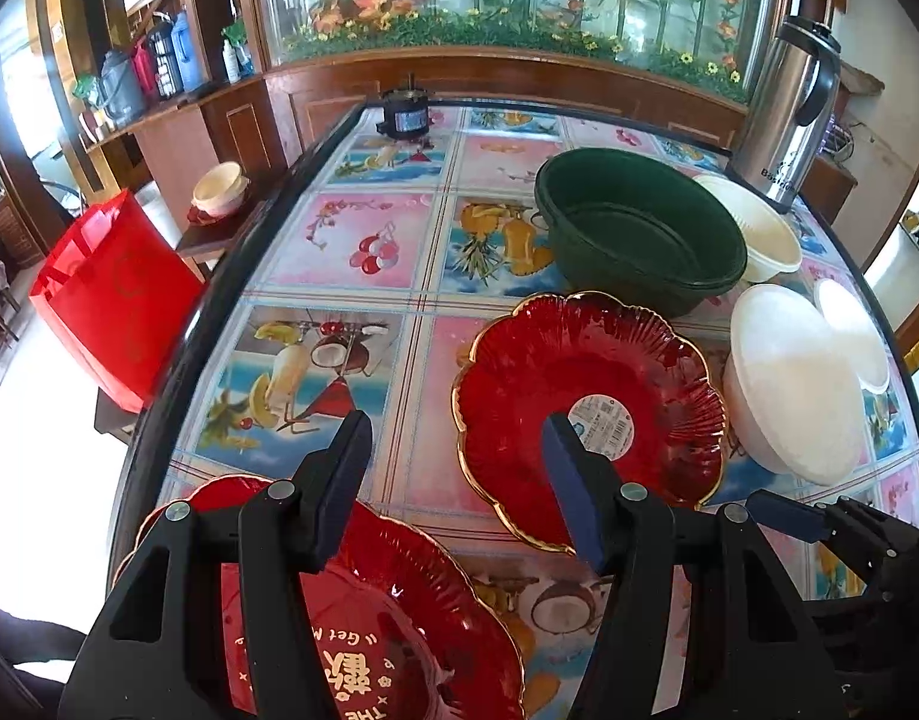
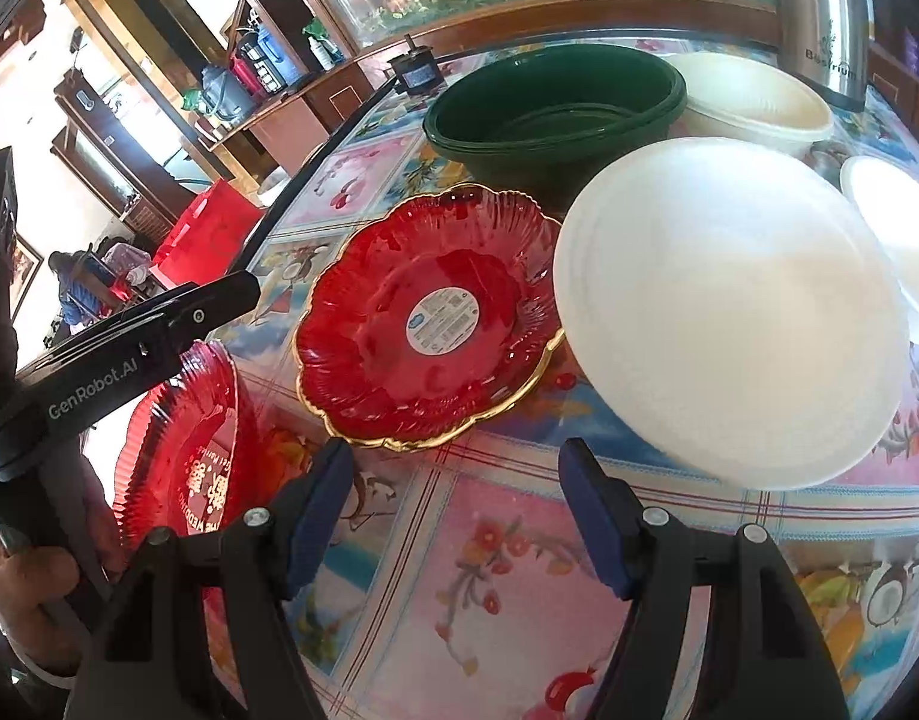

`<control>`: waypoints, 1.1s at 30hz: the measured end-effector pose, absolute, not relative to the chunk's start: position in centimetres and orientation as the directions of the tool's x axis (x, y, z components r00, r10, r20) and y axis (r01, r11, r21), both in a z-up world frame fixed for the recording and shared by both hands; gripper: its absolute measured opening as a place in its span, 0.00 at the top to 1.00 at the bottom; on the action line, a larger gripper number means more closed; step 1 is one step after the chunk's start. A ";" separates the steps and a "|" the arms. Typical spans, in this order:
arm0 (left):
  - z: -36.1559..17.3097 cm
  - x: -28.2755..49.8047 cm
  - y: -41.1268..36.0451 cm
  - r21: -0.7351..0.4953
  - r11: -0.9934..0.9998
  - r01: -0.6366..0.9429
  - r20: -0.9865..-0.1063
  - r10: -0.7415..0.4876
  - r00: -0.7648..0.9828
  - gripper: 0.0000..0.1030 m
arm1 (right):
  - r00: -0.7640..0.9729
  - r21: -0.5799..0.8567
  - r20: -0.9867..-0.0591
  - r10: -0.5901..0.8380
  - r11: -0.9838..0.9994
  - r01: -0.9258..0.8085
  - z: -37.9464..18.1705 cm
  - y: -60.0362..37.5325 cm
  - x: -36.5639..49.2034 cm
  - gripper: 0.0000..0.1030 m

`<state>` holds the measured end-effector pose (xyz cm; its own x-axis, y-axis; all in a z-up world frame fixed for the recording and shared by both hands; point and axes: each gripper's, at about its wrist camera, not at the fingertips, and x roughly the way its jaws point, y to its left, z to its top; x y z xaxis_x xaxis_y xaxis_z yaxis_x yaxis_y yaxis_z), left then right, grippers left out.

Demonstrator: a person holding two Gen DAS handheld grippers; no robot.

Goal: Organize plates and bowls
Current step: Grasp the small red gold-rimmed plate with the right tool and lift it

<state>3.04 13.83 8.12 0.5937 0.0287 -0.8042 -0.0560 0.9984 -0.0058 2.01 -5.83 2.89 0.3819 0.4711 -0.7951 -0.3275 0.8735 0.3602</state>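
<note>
Plates (image 1: 585, 414) and bowls (image 1: 783, 378) lie ahead of both claws, left (image 1: 459, 450) and right (image 2: 456, 480), each wide and empty, apparently awaiting stacking.

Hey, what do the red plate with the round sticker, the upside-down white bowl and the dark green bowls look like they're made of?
Red plate: probably glass or clear hard plastic; glossy, translucent, ribbed, with a gold-painted rim.
Upside-down white bowl: looks like foam or molded pulp; matte, finely grainy, no glare.
Dark green bowls: likely plastic; smooth, dull sheen, thin nested rims.
</note>
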 end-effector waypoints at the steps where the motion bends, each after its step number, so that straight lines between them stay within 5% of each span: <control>1: 8.0 3.3 13.9 -0.013 0.998 -0.059 -0.808 0.024 0.588 0.42 | 0.382 0.361 -0.795 0.471 0.874 -0.325 2.9 -5.8 2.1 0.31; 27: 4.5 9.0 15.1 -0.117 0.990 -0.072 -0.895 -0.074 0.439 0.42 | 0.416 0.394 -0.778 0.470 0.882 -0.260 2.8 -6.2 5.2 0.33; 33: 3.8 9.5 14.5 -0.075 0.996 -0.054 -0.912 -0.046 0.408 0.42 | 0.421 0.371 -0.792 0.441 0.897 -0.242 2.4 -6.1 5.8 0.56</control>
